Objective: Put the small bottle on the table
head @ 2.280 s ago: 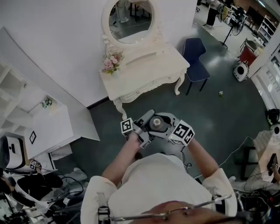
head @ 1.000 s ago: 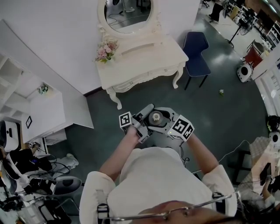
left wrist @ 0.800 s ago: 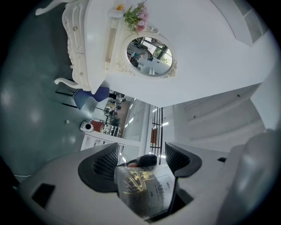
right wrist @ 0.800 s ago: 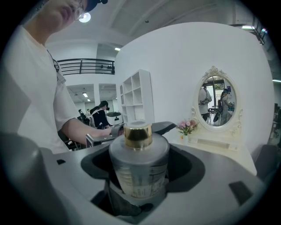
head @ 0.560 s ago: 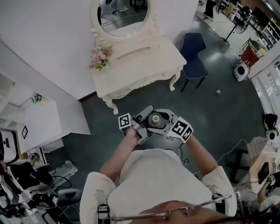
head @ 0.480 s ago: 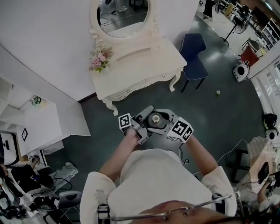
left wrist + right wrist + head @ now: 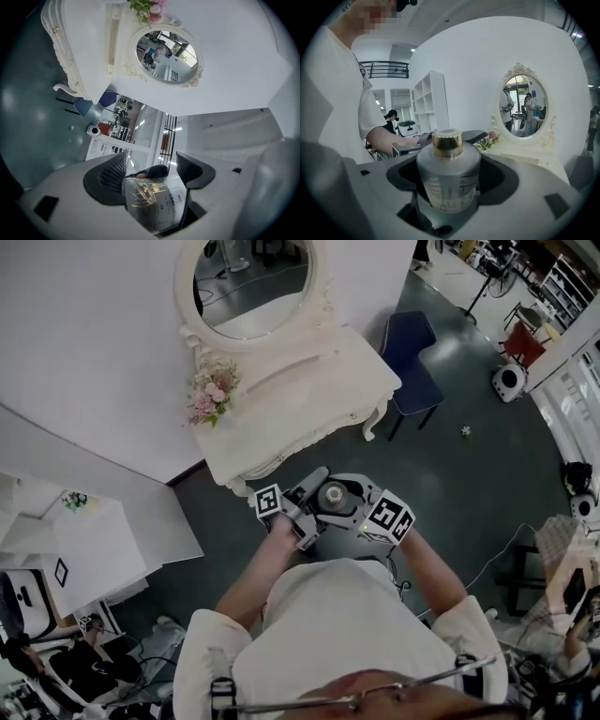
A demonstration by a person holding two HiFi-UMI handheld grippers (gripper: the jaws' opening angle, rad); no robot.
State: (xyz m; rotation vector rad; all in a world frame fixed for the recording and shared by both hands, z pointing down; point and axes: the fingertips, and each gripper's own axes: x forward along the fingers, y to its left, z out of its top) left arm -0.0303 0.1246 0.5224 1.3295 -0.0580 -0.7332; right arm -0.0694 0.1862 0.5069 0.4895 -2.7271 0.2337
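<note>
The left gripper has its jaws spread only as wide as the small clear bottle with gold print and a white label, which sits low between them, near their roots. The bottle meets the right-hand jaw; on the other side the view is too warped to show contact, so the grip looks like a pinch rather than a loose cradle. A dark rounded thing tops the bottle, perhaps its cap.

The right gripper pinches a frosted grey bottle with a gold cap, upright, a jaw on each flank.

In the head view both grippers are held side by side, just in front of the person's chest. The forearms are bent inward, and the left hand and right hand are close together. The marker cubes face up.

The small bottle is thus in the air, off the white carved dressing table, which stands ahead and well apart from the grippers. Bare dark grey floor lies between them. On the table are an oval mirror and a bunch of pink flowers. A dark blue chair stands just beside its right end.
</note>
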